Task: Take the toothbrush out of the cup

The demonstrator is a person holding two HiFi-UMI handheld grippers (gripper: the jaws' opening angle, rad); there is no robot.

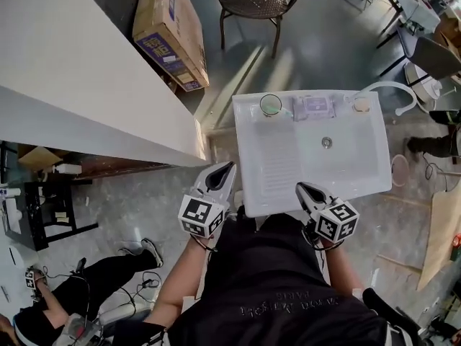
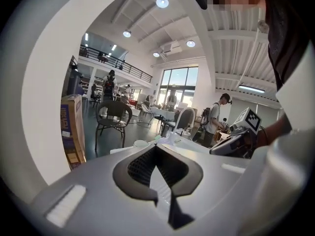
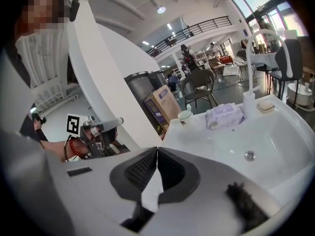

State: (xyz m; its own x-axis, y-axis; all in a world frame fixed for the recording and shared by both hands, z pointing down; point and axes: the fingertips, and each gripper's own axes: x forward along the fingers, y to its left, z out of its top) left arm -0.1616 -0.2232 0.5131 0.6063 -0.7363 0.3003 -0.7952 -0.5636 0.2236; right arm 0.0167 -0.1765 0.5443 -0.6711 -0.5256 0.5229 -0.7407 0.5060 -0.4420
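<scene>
1. At the sink's (image 1: 360,175) near rim, the head view shows both grippers side by side ahead of the person's dark shirt (image 1: 281,287). The left gripper (image 1: 227,169) is just beside the sink's left edge and the right gripper (image 1: 303,188) is over the rim.
2. Each gripper view adds what that view leaves unclear. The left gripper's jaws are pressed together with nothing between them, and so are the right gripper's.
3. Only the right gripper view shows a red bead bracelet (image 3: 74,149) on the left wrist.
4. The sink is white, with a ribbed drainboard (image 1: 277,170) at its left and a basin with a drain (image 1: 327,142) at its right.
5. Along the far ledge, left to right, stand the cup (image 1: 271,104), a pack of wipes (image 1: 315,107) and a soap bar (image 1: 361,104). A white tap (image 1: 389,89) arches at the right corner.
6. The cup is well apart from both grippers. From above it shows only a green tint inside, while the right gripper view shows the toothbrush (image 3: 188,107) standing in it, its end above the rim.
7. The floor is grey and glossy. A cardboard box (image 1: 171,27) stands beside a white counter (image 1: 72,71) at the left, and a dark chair (image 1: 256,2) stands beyond the sink.
8. The box carries a blue panel with print too blurred to read, and the shirt's print is likewise unreadable.
9. Only the left gripper view shows the far hall: people standing, a railed upper gallery, tall windows and round ceiling lamps.
</scene>
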